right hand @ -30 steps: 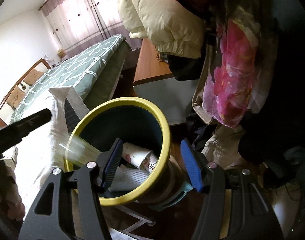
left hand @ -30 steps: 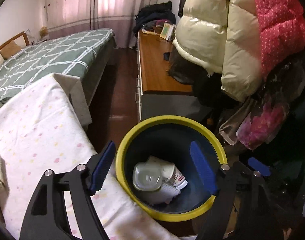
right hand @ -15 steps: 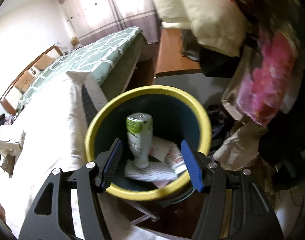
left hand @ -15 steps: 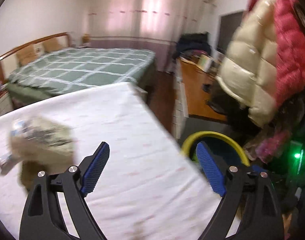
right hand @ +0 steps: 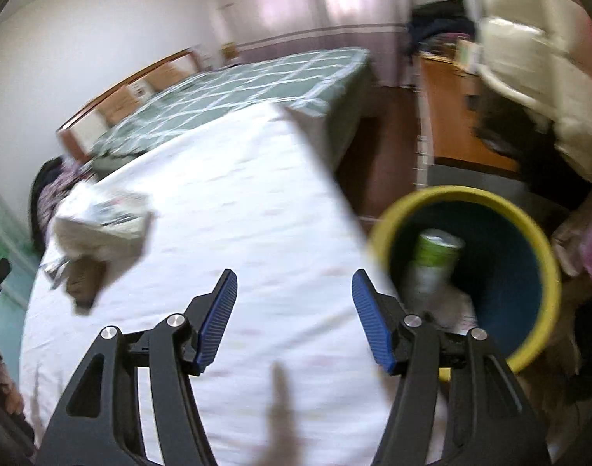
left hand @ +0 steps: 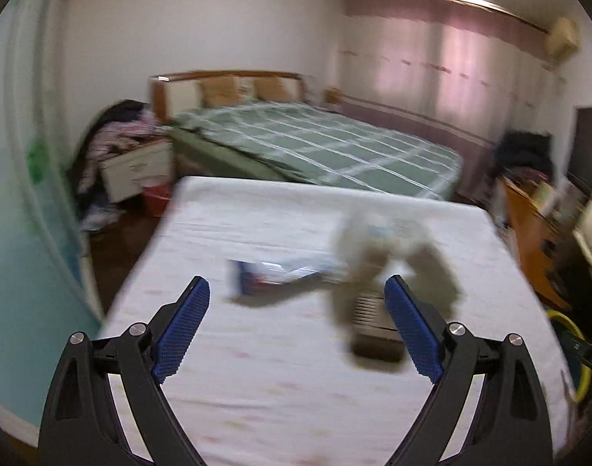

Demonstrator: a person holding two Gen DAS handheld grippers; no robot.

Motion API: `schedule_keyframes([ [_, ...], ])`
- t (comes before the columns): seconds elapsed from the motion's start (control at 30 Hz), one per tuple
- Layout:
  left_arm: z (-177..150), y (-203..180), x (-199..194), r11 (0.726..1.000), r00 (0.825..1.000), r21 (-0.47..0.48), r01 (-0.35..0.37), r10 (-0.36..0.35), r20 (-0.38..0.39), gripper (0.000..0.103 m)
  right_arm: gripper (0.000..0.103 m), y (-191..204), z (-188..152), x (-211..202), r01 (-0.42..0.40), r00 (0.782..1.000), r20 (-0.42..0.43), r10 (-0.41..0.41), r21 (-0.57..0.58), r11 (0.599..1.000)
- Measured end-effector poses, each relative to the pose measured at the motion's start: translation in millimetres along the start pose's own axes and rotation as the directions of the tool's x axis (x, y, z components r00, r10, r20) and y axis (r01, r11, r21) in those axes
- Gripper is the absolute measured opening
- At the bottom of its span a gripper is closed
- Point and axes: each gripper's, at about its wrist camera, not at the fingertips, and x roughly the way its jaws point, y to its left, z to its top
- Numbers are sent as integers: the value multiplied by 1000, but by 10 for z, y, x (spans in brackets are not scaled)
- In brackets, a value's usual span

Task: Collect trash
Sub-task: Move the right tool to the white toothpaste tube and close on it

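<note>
A white-sheeted mattress point(left hand: 280, 353) holds a blurred pile of trash: a crumpled white and brown paper wad point(left hand: 377, 248), a dark box point(left hand: 373, 330) under it, and a blue and clear wrapper point(left hand: 272, 275). My left gripper point(left hand: 296, 330) is open and empty above the mattress, just short of the pile. My right gripper point(right hand: 294, 314) is open and empty over the mattress point(right hand: 234, 233). The pile point(right hand: 101, 229) lies far left of it. The yellow-rimmed bin point(right hand: 544, 272) stands to its right, with a green can point(right hand: 436, 252) and white trash inside.
A green checked bed point(left hand: 327, 147) lies beyond the mattress. A wooden desk point(right hand: 451, 116) and hanging coats point(right hand: 529, 58) stand right of the bin. A nightstand with clothes point(left hand: 121, 155) is at the far left. The bin's rim point(left hand: 568, 326) shows at the right edge.
My left gripper has swung left from the bin to face the trash pile. My right gripper dropped the green can into the bin and has swung left over the mattress.
</note>
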Motion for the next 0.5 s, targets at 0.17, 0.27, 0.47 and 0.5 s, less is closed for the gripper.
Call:
schedule_keyframes([
  [0.17,-44,486,77,987,986,-22,-157,158,53,91,59,718,53,191,-92,995,-47,88,-96,991],
  [0.27,-66,747,142,975,976,-66,-213,216,38,91,59,1030,96,272,-103,994,-52,96,-137,985],
  [0.47,-152,944,275,963,968,-102,-249,248,-18,92,59,1551,162,474,-123,991,-76,110,-190,974],
  [0.5,-155,962,284,962,967,-101,-254,253,-17,92,59,1627,168,502,-132,990,-84,117,-193,972],
])
